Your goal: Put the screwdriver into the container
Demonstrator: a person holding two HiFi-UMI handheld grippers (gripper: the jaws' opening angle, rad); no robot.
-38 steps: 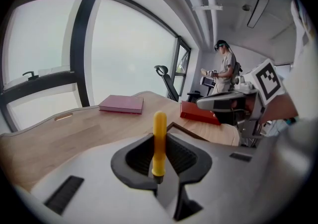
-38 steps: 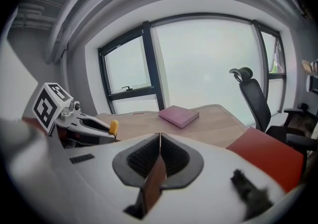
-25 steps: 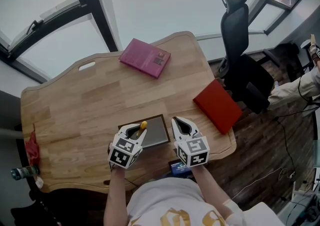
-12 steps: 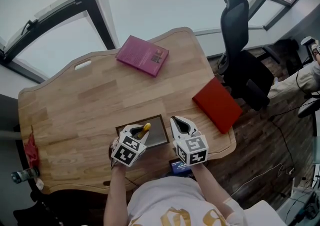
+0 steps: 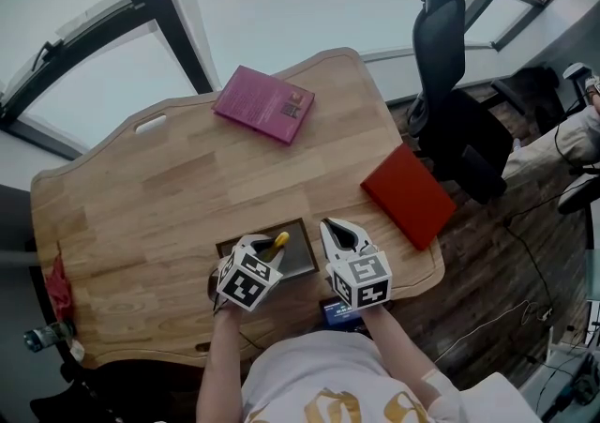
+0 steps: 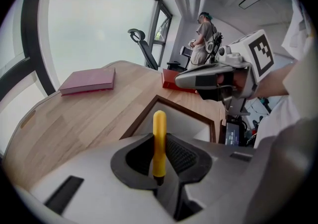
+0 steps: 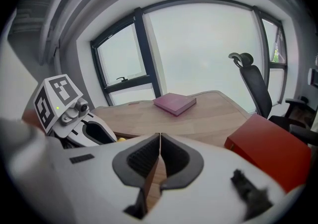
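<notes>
A screwdriver with a yellow handle (image 6: 159, 136) stands upright between the jaws of my left gripper (image 6: 160, 152), which is shut on it; its shaft is hidden. In the head view the screwdriver (image 5: 278, 242) is over the left part of the container (image 5: 298, 258), a shallow grey tray with a dark frame (image 6: 143, 114) near the table's front edge. My right gripper (image 5: 341, 233) hovers just right of the tray. Its jaws are shut (image 7: 159, 142) with nothing between them. The left gripper (image 7: 102, 136) shows at the left of the right gripper view.
On the wooden table a pink book (image 5: 263, 104) lies at the back and a red book (image 5: 408, 196) near the right edge. A black office chair (image 5: 450, 83) stands beyond it. A small dark device (image 5: 339, 310) sits at the front edge. A person (image 6: 203, 37) stands far off.
My left gripper has shifted a little to the right with the screwdriver, further over the tray. The right gripper has stayed where it was.
</notes>
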